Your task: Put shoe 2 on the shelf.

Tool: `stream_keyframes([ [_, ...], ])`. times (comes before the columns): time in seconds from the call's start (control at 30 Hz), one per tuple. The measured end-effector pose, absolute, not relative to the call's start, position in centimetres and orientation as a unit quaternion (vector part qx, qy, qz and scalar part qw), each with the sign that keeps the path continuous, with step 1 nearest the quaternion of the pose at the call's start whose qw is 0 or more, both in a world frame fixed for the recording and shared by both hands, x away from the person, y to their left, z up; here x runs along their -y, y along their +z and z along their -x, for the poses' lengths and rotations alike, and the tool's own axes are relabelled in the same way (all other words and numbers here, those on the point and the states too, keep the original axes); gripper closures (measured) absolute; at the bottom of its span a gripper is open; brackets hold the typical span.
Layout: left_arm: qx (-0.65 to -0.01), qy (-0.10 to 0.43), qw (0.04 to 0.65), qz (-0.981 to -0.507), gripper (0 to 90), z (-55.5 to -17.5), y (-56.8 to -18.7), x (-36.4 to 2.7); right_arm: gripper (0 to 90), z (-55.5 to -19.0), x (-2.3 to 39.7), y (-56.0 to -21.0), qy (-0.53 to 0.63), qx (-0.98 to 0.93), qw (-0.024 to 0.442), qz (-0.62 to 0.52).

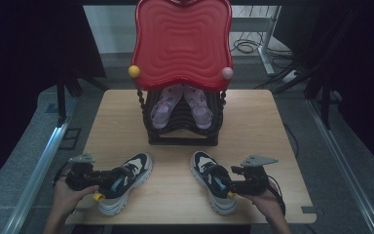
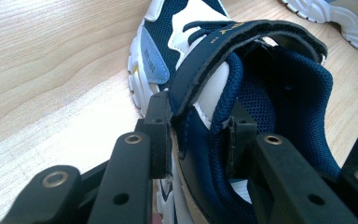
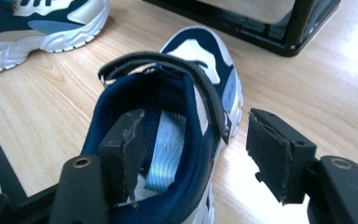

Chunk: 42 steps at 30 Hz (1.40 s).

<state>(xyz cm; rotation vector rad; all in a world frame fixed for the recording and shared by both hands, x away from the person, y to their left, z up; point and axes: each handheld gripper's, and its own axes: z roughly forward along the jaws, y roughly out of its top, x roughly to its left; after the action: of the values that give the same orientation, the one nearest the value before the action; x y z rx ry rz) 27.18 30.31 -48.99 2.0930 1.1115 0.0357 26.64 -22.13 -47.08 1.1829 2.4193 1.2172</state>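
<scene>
Two navy and white sneakers lie on the wooden table [image 1: 175,195] near its front edge. My left gripper [image 1: 108,182] is shut on the collar wall of the left sneaker [image 1: 135,166]. In the left gripper view one jaw is inside the left sneaker [image 2: 168,28] and one outside, with the gripper [image 2: 198,135] pressed onto the side wall. My right gripper [image 1: 227,188] is at the heel of the right sneaker [image 1: 205,168]. It stands open [image 3: 198,140] astride the side wall of that sneaker [image 3: 200,51], one jaw inside the opening above the light blue insole and one outside.
A black shoe rack [image 1: 182,139] stands mid-table with a pair of pink sandals [image 1: 158,111] inside. A red wavy tray [image 1: 182,44] leans upright on top of it. A person's hands hold both grippers at the front edge. Bare wood lies between the sneakers.
</scene>
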Motion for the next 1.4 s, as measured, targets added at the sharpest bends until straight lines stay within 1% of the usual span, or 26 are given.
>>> stream_keyframes([
  [0.37,-0.435,0.012,0.377,-0.818,69.0,-27.2,-49.0,-30.3,38.1,-28.6,20.7,-47.1,0.373,-0.834,0.068,-0.401],
  [0.53,-0.435,0.012,0.377,-0.818,68.9,-27.2,-49.0,-30.3,40.3,-29.8,20.3,-46.9,0.363,-0.837,0.056,-0.405],
  [0.63,-0.434,0.011,0.378,-0.818,68.9,-27.3,-49.0,-30.3,43.8,-30.1,20.2,-46.9,0.359,-0.838,0.05,-0.407],
  [0.77,-0.436,0.011,0.379,-0.816,68.9,-27.3,-49.0,-30.3,50.8,-30.3,20.1,-47.5,0.347,-0.841,0.051,-0.411],
  [0.87,-0.441,0.015,0.38,-0.813,69.5,-27.2,-49.1,-30.3,58.9,-30.4,20.0,-48.1,0.346,-0.842,0.047,-0.412],
  [0.97,-0.445,0.021,0.381,-0.81,70.6,-27.2,-49.0,-30.3,62.1,-30.3,20.2,-48.3,0.36,-0.836,0.047,-0.413],
  [1.07,-0.448,0.025,0.381,-0.808,73.0,-27.2,-49.0,-30.2,64.7,-30.0,20.2,-48.2,0.364,-0.836,0.058,-0.407],
  [1.17,-0.45,0.026,0.382,-0.807,73.6,-27.1,-49.0,-30.2,67.0,-29.6,20.2,-48.1,0.365,-0.835,0.07,-0.405],
  [1.4,-0.459,0.04,0.4,-0.792,74.2,-26.9,-48.5,-30.7,68.7,-28.9,21.8,-47.6,0.394,-0.817,0.081,-0.412],
])
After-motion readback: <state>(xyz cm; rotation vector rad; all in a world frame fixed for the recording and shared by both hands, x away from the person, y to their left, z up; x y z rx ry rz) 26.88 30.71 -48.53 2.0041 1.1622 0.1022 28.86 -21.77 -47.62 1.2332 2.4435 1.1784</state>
